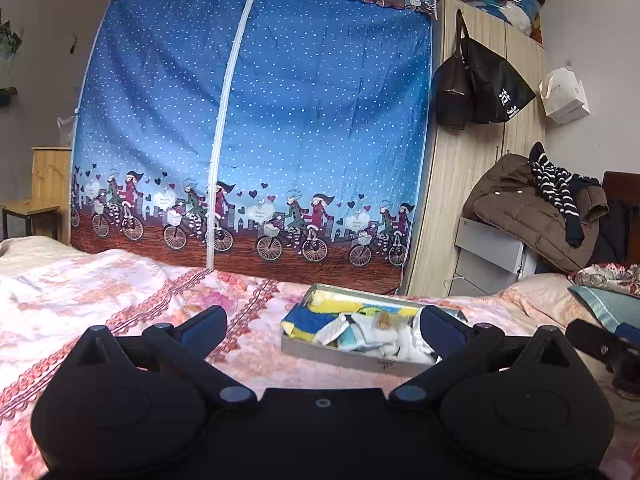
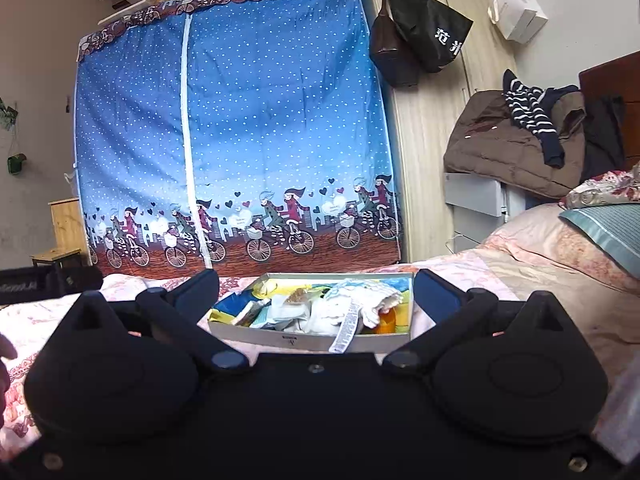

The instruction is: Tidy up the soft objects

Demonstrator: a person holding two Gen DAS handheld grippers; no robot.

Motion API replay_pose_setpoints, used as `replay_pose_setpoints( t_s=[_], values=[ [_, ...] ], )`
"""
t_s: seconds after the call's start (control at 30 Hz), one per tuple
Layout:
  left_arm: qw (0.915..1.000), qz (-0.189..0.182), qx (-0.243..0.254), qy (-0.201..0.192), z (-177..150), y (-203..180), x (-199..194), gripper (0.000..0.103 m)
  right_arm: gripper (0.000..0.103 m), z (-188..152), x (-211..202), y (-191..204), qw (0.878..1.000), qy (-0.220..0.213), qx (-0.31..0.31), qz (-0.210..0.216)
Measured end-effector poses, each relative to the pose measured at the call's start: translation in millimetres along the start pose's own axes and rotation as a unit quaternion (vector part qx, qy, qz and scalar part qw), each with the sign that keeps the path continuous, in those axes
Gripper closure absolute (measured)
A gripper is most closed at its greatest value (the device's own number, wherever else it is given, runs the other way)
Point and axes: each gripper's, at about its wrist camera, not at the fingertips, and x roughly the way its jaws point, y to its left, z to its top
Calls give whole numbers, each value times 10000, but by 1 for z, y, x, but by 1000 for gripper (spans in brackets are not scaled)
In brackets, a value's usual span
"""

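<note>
Jaws of both the left gripper (image 1: 322, 326) and right gripper (image 2: 316, 294) gape wide, empty; box (image 2: 280, 336) on bed (image 1: 100, 280) holds socks (image 2: 352, 300), wardrobe (image 1: 256, 120) behind.

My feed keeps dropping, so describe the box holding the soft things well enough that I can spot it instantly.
Find the tall blue wardrobe printed with cyclists; the bed with pink floral bedding lies in front of it. On that bedding sits the box, shallow, grey and open-topped. It alone is heaped with white, yellow and blue soft things, with a white strap draped over its near wall.
</note>
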Motion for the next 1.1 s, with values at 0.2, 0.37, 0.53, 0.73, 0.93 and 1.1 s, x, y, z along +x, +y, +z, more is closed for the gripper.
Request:
replay_pose_setpoints(
  t_s=[0.2,0.37,0.53,0.73,0.93,1.1],
  values=[
    [9998,126,87,161,-20,8,-36,1,0,-5,-11,-2,9998,176,84,-68],
    [9994,266,65,224,-31,17,-51,1,0,-7,-23,-2,9993,319,65,-160],
    [9990,336,84,271,-36,22,-55,1,0,-9,-31,-4,9991,288,128,-298],
    [9985,316,-5,453,-43,26,-47,1,0,-12,-22,-5,9984,394,89,-406],
    [9978,258,106,601,-48,23,-37,1,0,-20,-7,-4,9970,640,16,-423],
    [9974,281,64,660,-51,25,-32,1,0,-22,-6,-3,9968,675,27,-426]
  ],
)
